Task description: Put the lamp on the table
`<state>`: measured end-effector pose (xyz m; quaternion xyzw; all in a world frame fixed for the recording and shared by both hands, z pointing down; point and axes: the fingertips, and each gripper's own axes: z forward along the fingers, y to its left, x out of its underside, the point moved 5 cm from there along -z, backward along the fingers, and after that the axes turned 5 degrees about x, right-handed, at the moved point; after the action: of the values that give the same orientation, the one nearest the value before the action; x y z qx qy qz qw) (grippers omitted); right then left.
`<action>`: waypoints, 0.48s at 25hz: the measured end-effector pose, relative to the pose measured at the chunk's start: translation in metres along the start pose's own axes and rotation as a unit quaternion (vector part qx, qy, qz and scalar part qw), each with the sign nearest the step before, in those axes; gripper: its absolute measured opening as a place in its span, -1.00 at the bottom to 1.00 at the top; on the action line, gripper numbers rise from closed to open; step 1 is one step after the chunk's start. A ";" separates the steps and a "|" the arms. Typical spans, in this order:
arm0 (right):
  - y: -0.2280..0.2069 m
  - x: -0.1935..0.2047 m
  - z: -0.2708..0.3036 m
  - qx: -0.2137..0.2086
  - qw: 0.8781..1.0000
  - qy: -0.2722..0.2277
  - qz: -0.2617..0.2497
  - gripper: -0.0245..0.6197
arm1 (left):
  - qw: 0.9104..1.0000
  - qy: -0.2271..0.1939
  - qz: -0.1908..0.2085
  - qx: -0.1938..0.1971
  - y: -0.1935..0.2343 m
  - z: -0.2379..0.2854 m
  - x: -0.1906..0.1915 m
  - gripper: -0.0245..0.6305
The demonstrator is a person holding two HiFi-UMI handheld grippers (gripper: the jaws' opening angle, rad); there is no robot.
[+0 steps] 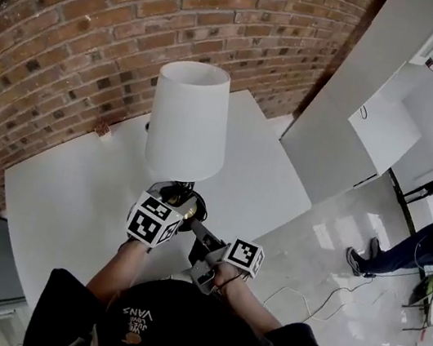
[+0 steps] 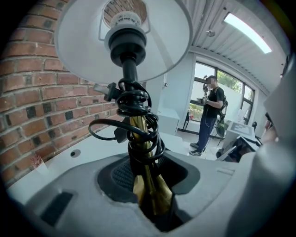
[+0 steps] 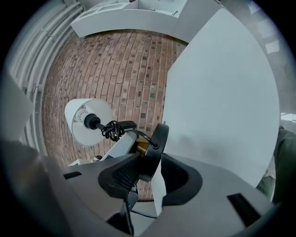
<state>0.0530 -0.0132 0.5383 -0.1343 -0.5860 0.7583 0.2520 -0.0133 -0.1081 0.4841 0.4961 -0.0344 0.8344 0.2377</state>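
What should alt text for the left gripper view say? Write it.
The left gripper grips a lamp by its brass stem, black cord coiled round it, white shade overhead. Brick wall left, white table below; a person stands by a far window.

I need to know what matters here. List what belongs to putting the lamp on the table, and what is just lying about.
Job:
- lamp
- table
- left claw and right claw, both shut on the lamp

Lying about:
- small item by the wall
- floor cables
- bystander
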 end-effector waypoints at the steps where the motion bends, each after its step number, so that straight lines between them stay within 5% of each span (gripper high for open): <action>1: 0.000 -0.008 0.003 0.001 1.000 0.011 -0.006 -0.54 | 1.000 -0.002 -0.008 -0.008 0.004 0.005 -0.003 -0.48; 12: 0.005 -0.099 0.040 -0.001 0.989 0.109 -0.096 -0.43 | 0.993 -0.028 -0.070 -0.090 0.050 0.052 -0.039 -0.49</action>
<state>0.1146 -0.1007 0.5355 -0.1592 -0.5664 0.7106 0.3858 0.0226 -0.1816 0.4863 0.4965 -0.0816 0.7953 0.3382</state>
